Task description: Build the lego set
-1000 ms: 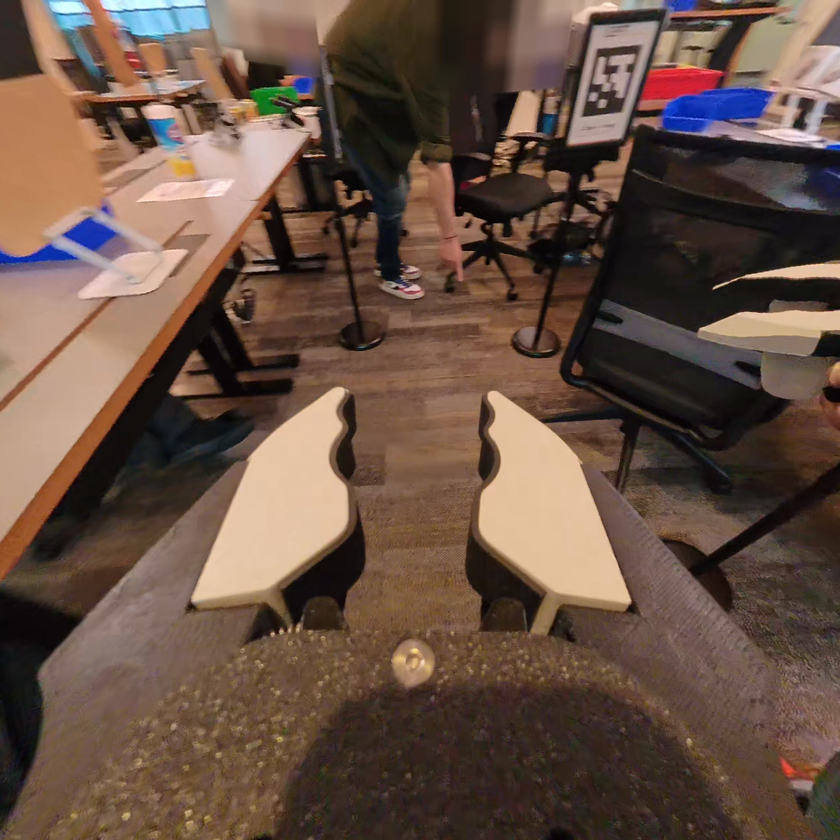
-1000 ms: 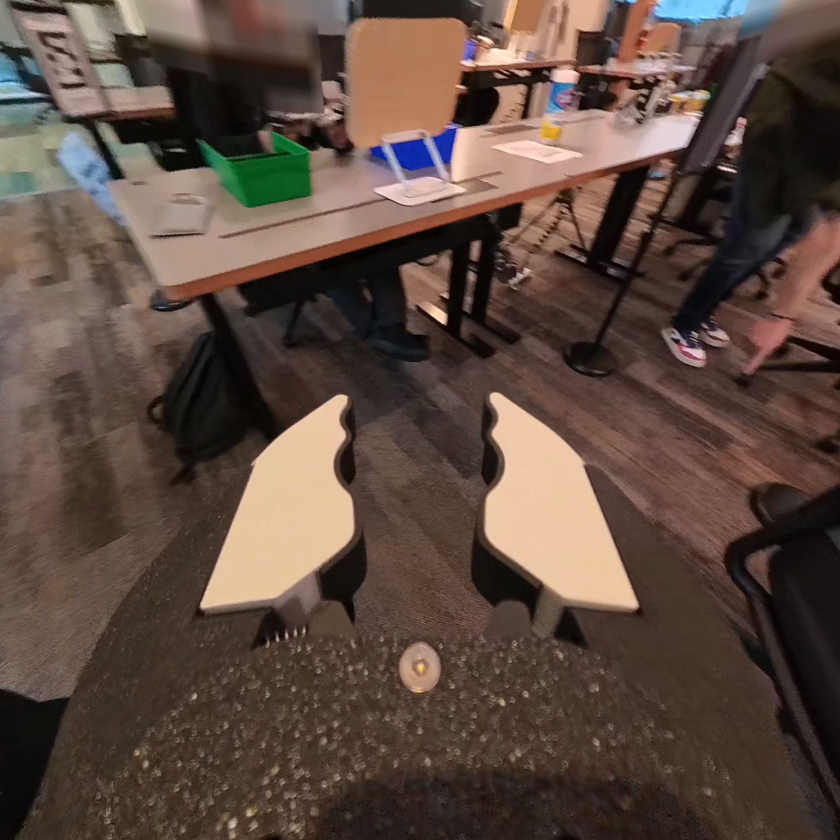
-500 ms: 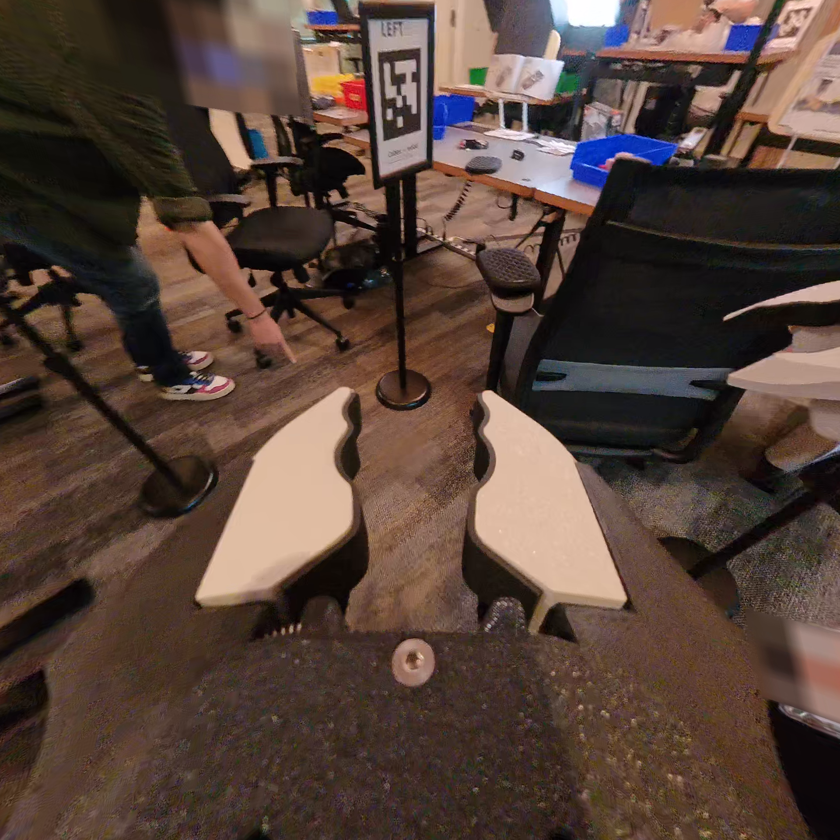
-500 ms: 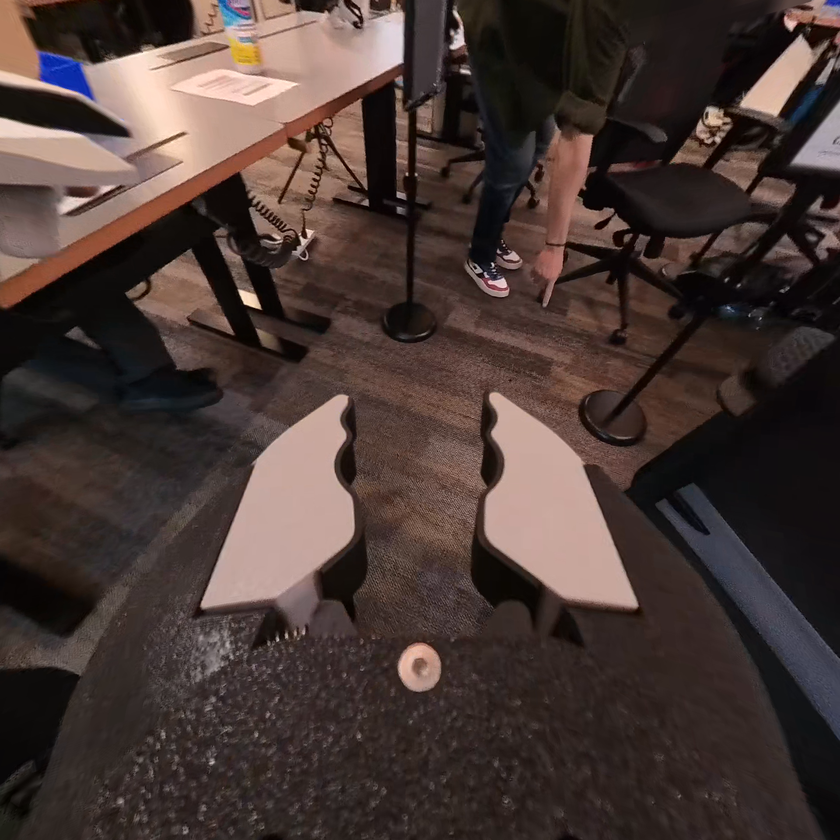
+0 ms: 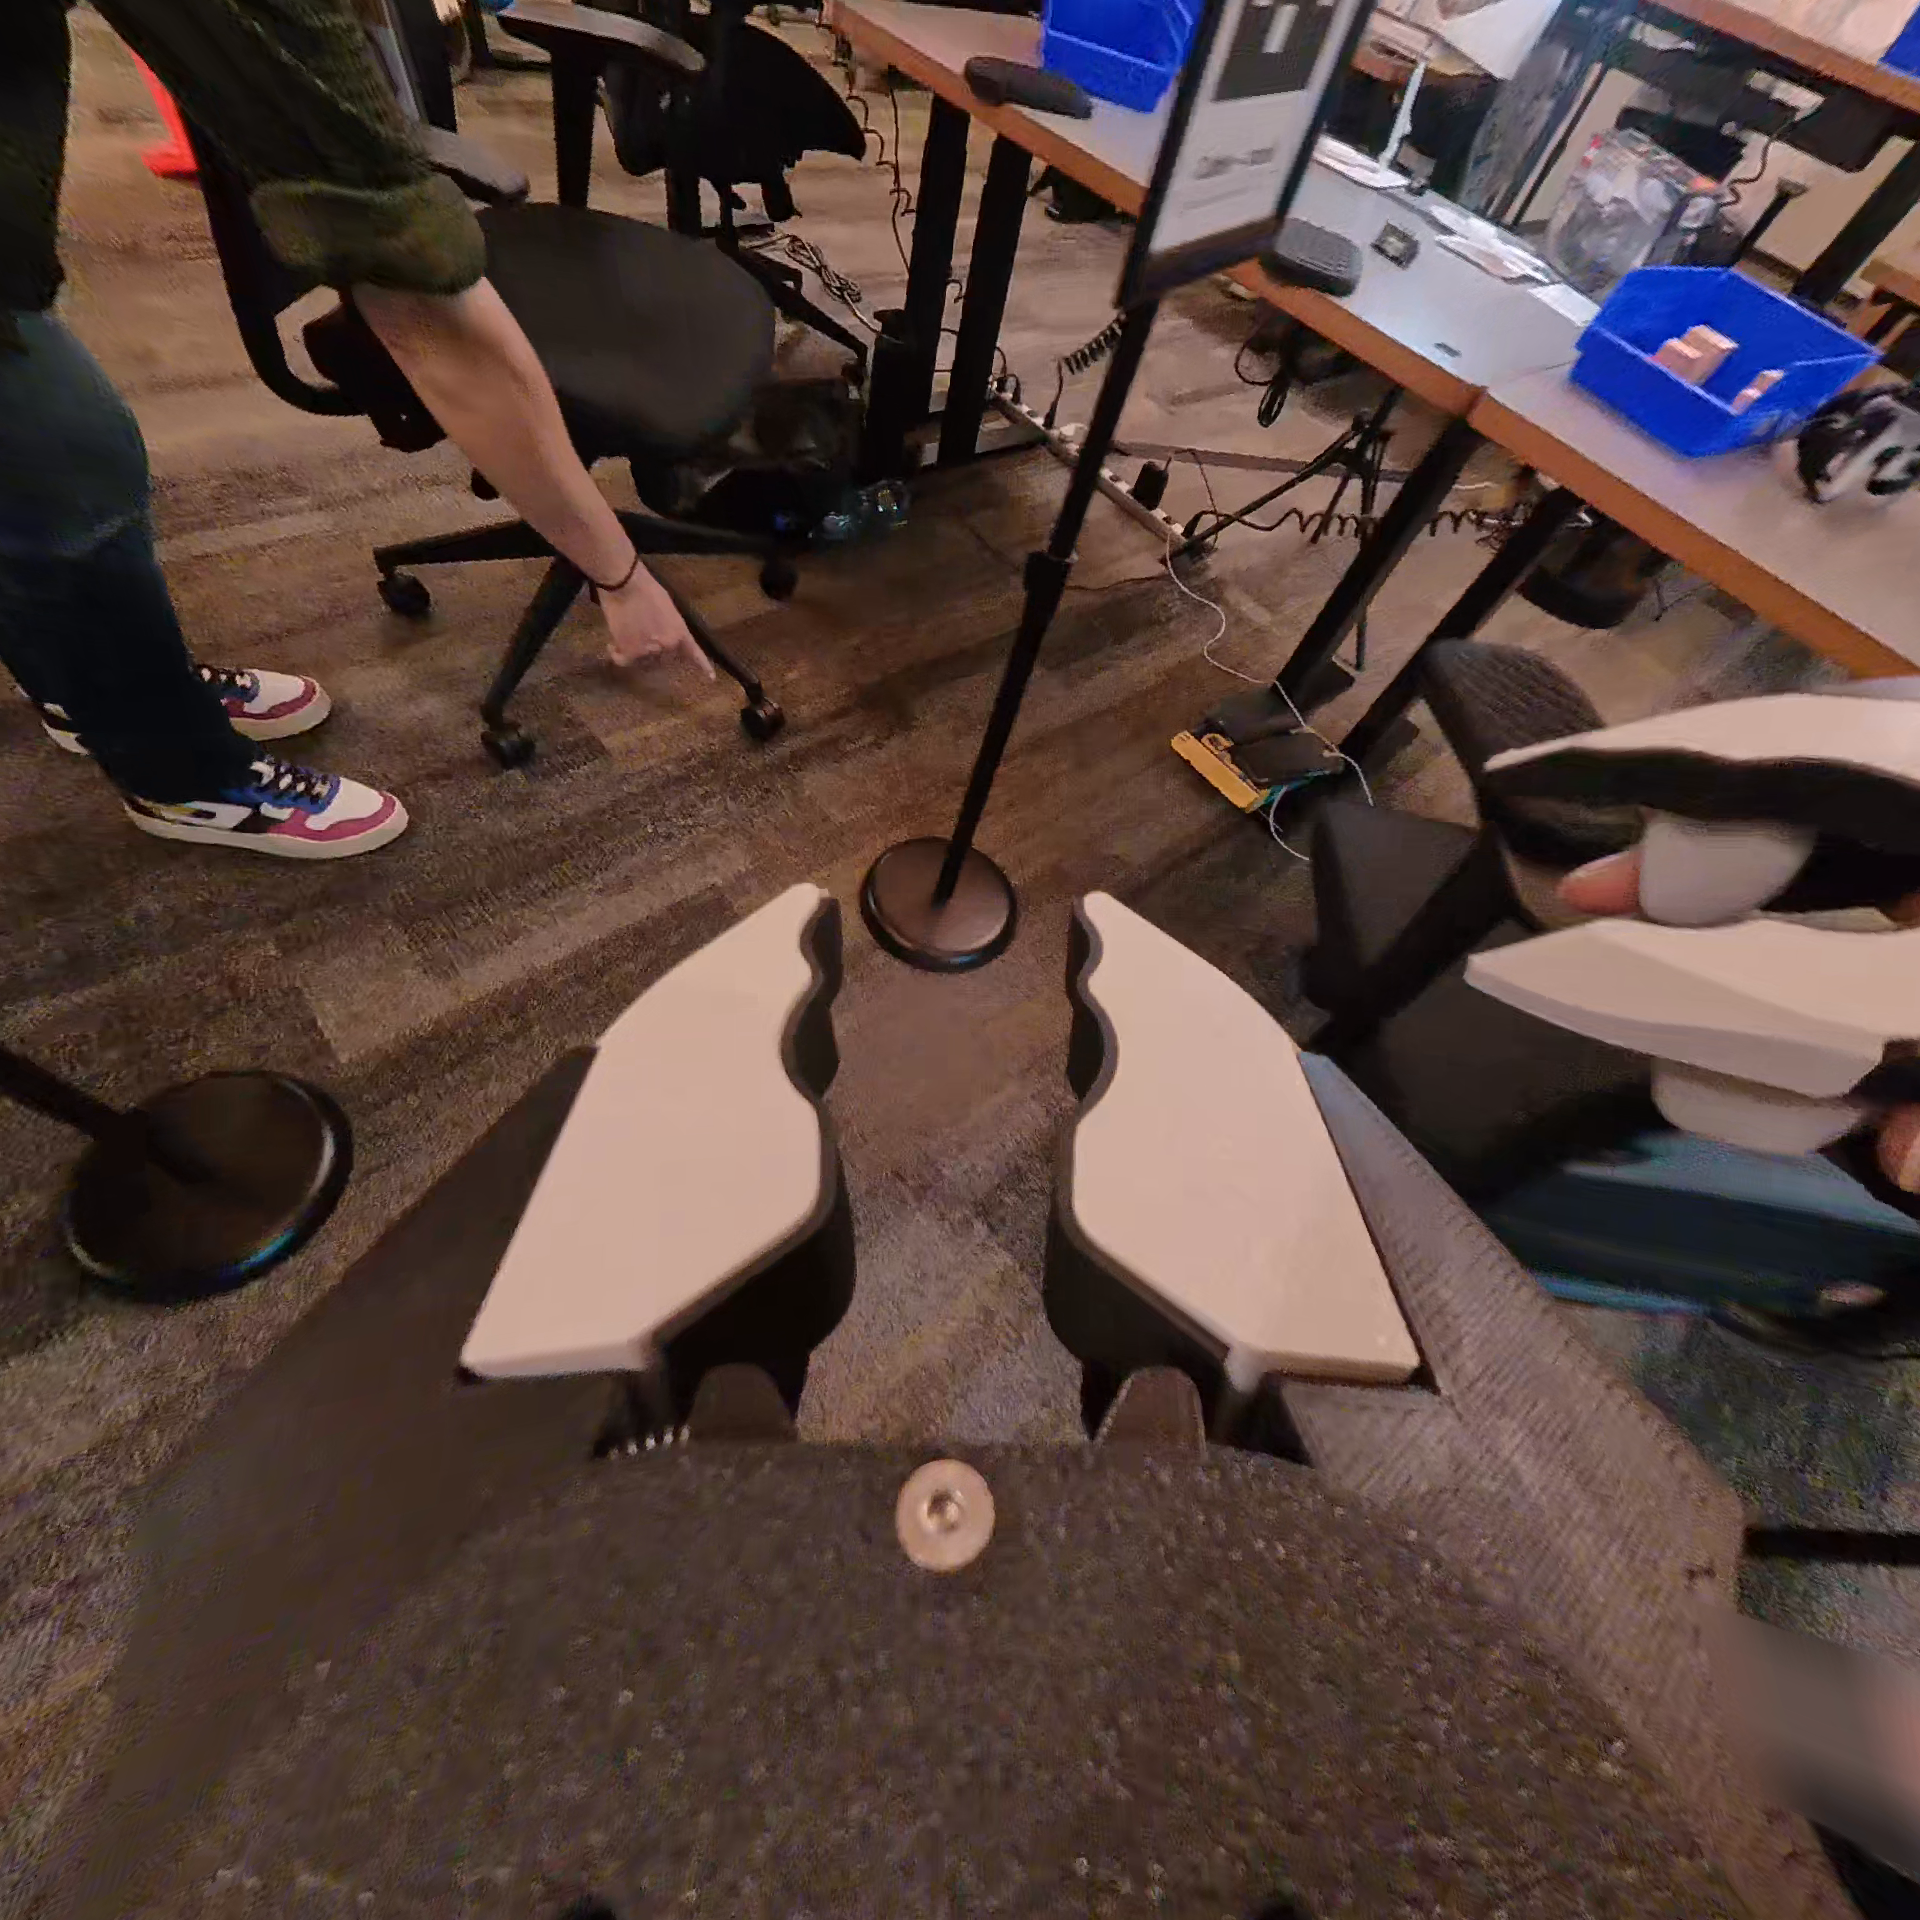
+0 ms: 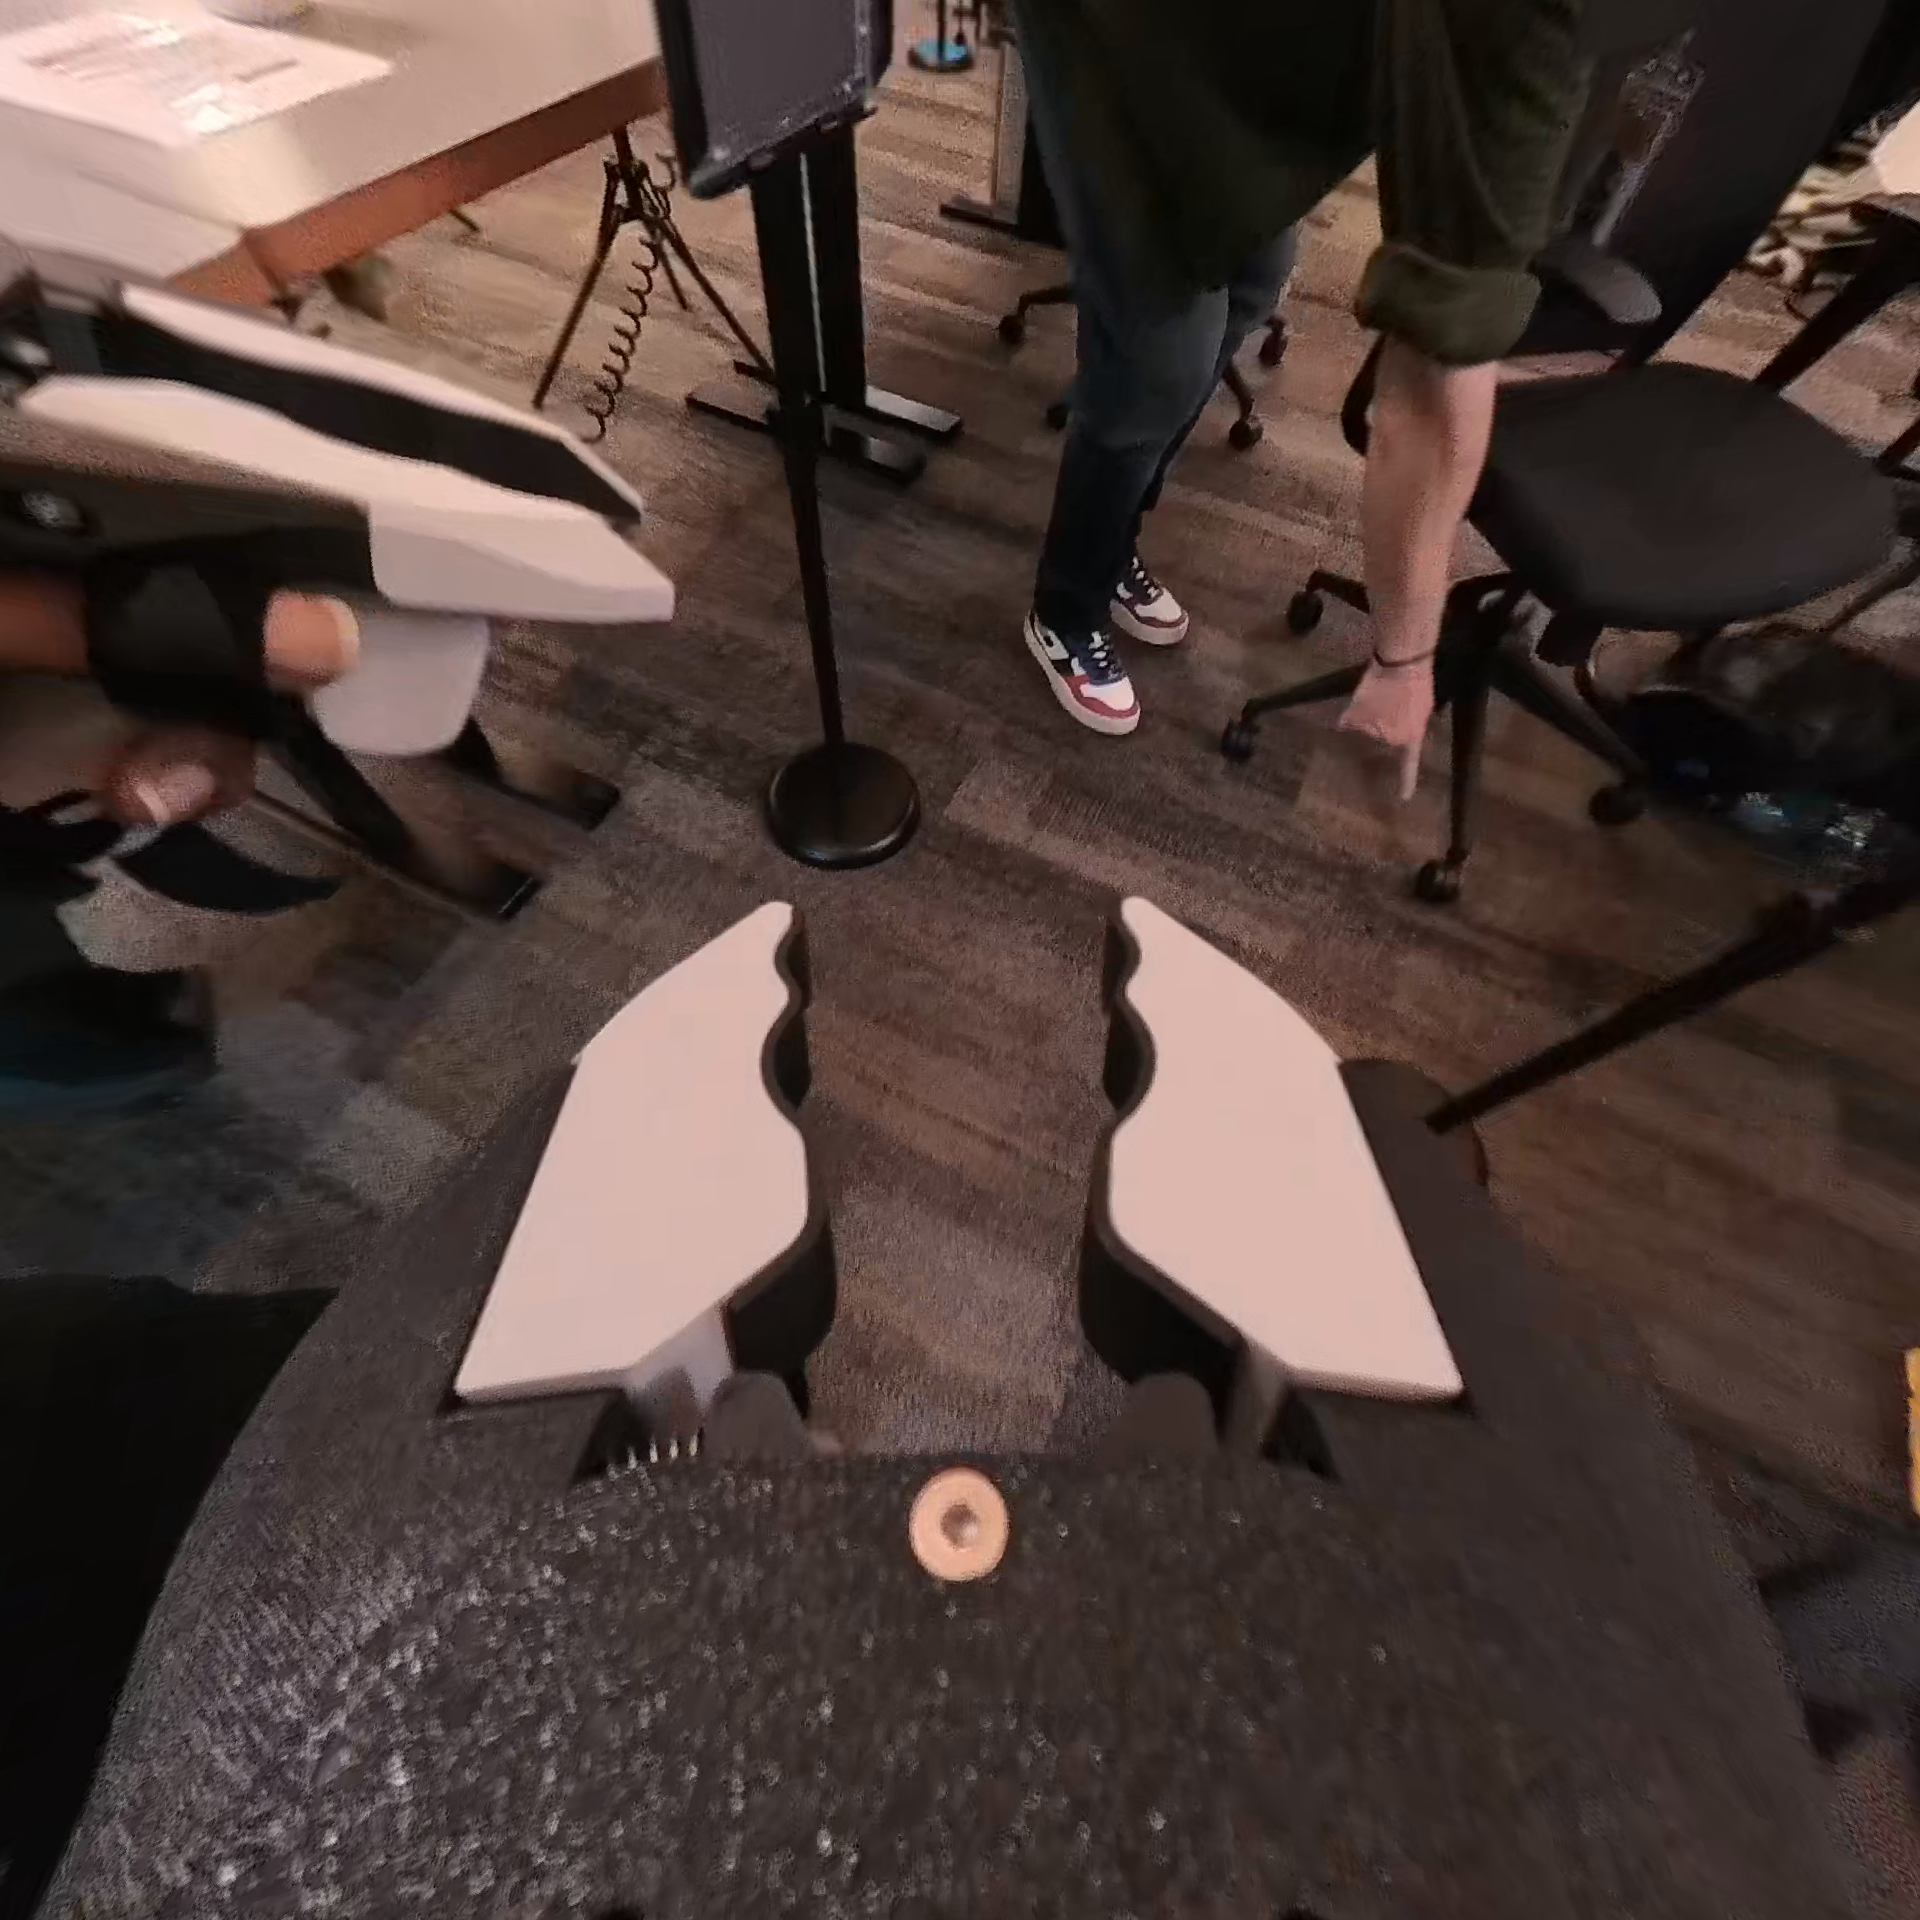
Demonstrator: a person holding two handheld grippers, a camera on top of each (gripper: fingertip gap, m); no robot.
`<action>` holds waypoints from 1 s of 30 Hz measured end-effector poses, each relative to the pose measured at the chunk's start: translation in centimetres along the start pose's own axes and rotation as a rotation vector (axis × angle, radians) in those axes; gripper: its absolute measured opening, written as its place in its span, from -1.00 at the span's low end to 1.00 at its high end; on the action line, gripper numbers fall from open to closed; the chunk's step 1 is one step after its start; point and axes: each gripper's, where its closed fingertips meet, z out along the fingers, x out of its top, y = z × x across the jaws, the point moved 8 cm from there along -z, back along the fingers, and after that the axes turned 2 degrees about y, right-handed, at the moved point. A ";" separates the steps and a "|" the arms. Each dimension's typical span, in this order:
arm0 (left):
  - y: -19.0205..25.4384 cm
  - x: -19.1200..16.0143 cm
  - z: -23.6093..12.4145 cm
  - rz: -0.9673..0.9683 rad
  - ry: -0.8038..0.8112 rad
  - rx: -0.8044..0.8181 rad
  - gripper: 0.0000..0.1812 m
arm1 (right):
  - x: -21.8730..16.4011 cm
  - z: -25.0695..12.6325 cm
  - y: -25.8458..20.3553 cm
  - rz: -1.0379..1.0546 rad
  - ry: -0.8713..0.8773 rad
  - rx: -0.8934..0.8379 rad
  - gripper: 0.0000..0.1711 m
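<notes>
Left gripper [image 5: 951, 914] fingers apart, right gripper [image 6: 956, 914] likewise, blue bin [image 5: 1720, 358] in left view only

Left tool [image 5: 948, 914] tilted floorward, fingers parted, empty, right tool [image 6: 956, 914] likewise, held side by side

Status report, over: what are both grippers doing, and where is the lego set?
Left gripper open, empty. Right gripper open, empty. Both aimed at floor; no lego set in view. Ahead: black stand base, bystander's hand pointing down.

Warm, dim indoor light. Wide-angle bending curves the worktop [image 5: 1662, 488] edges. Motion blur smears both views' borders, chiefly the far tongs [image 6: 582, 540]; the floor [image 6: 956, 1039] centre stays sharp.
</notes>
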 end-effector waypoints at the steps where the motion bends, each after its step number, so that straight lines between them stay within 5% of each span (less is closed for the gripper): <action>1: -1.6 0.8 2.4 -0.008 -0.002 -0.002 -0.56 | 0.9 2.7 1.6 0.009 -0.001 0.005 -0.36; 7: -12.5 0.7 19.4 -0.130 -0.035 0.028 -0.60 | 0.2 19.1 12.3 0.025 -0.103 -0.016 -0.36; 13: -23.2 -6.1 38.5 -0.224 -0.064 0.099 -0.61 | -7.4 35.8 24.1 0.108 -0.194 -0.091 -0.37; 17: -28.6 -16.3 48.9 -0.261 -0.157 0.195 -0.58 | -15.9 47.4 31.8 0.156 -0.202 -0.091 -0.37; 22: -31.8 -34.2 59.4 -0.294 -0.308 0.290 -0.55 | -29.5 60.6 40.4 0.072 -0.211 -0.081 -0.36; 26: -32.4 -46.2 65.8 -0.291 -0.384 0.315 -0.58 | -38.8 69.0 46.2 0.033 -0.206 -0.060 -0.36; 30: -32.9 -54.6 69.8 -0.309 -0.420 0.350 -0.57 | -44.9 75.0 50.3 0.035 -0.195 -0.055 -0.36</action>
